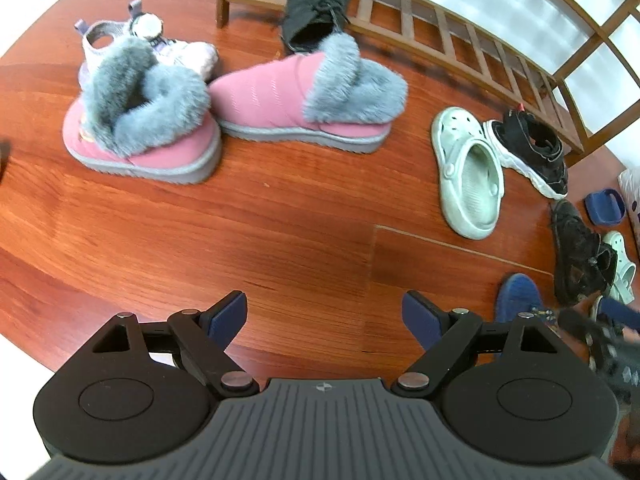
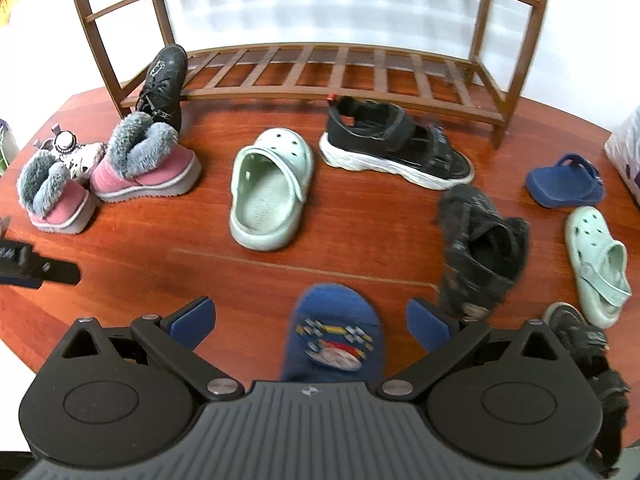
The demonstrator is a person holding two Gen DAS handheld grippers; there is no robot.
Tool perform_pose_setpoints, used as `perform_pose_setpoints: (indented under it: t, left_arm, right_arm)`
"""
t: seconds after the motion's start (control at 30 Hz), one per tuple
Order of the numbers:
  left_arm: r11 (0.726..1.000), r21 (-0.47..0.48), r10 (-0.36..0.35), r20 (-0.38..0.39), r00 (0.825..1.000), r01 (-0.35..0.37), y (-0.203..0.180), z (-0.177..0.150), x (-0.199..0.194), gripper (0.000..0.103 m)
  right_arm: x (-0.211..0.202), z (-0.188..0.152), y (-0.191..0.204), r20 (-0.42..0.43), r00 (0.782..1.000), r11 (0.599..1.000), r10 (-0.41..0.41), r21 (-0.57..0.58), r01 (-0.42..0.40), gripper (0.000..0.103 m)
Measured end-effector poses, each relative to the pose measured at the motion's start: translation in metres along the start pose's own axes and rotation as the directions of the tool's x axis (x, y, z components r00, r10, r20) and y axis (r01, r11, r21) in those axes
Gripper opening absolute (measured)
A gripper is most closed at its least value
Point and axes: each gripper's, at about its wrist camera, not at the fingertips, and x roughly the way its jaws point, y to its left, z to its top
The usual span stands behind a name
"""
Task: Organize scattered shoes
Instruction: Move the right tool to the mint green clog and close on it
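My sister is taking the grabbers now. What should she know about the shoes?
Left gripper: open, empty, above bare floor.
Right gripper: open, empty, a blue patterned shoe between its fingers, not gripped.
Wooden rack: only a black lace-up shoe leans on its left end.
On the floor: two pink furry boots, two mint clogs, a black-and-white sandal, a blue slipper, a black shoe, a small pale shoe.
Done: nearly nothing. Left: pair them up and put them on the rack.
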Motion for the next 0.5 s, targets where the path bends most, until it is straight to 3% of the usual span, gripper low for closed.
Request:
perform_pose_setpoints:
  t: [0.23,0.5]
  left_arm:
    - [0.998,0.061,-0.026,0.019,0.999,0.025,0.020,0.007,-0.013,0.089]
    - [0.997,0.075,-0.037,0.014,0.999,0.036,0.041,0.011,-0.015,0.089]
  right_arm:
    - [0.032,0.028,0.036,0.007,1.000,1.000,-0.007,0.018,0.007,0.102]
    - [0.072,0.059,0.049,-0.001,1.000,0.999,-0.010,0.032,0.010,0.102]
